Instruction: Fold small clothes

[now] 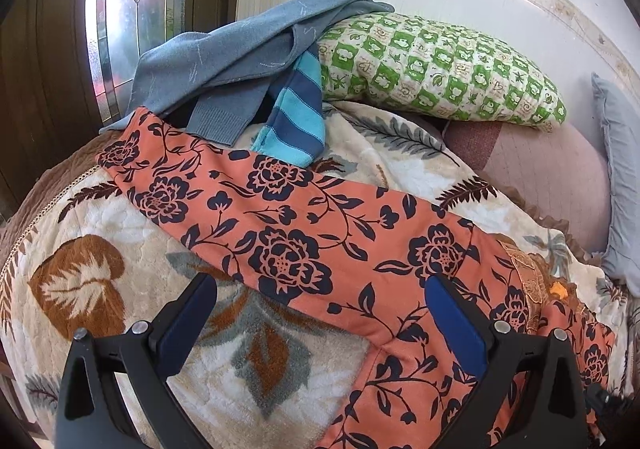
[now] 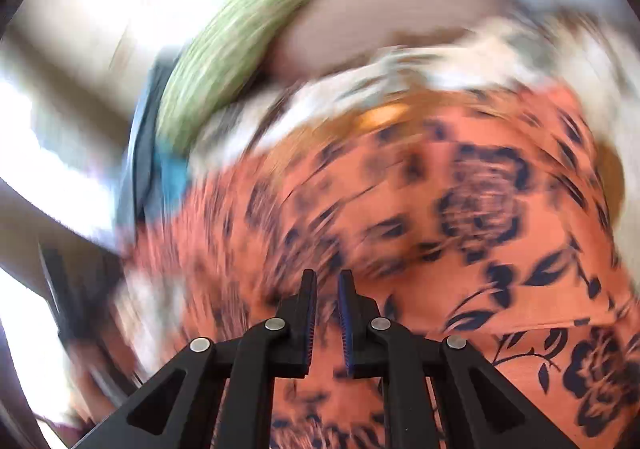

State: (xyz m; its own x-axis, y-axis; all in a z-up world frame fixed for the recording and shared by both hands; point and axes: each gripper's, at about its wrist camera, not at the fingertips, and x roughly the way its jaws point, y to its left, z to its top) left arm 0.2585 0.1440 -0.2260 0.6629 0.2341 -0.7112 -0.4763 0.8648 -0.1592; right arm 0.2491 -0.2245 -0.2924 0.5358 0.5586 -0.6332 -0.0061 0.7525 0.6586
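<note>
Left wrist view shows my left tool wide open above the bed, holding nothing. The orange floral trousers lie spread on the leaf-pattern blanket, one leg stretched toward the grey sweater and the blue striped garment, which rest beside the green checked pillow. In the right wrist view, much blurred, my right tool is nearly closed with a narrow gap, over the trousers; if cloth is pinched, I cannot tell.
</note>
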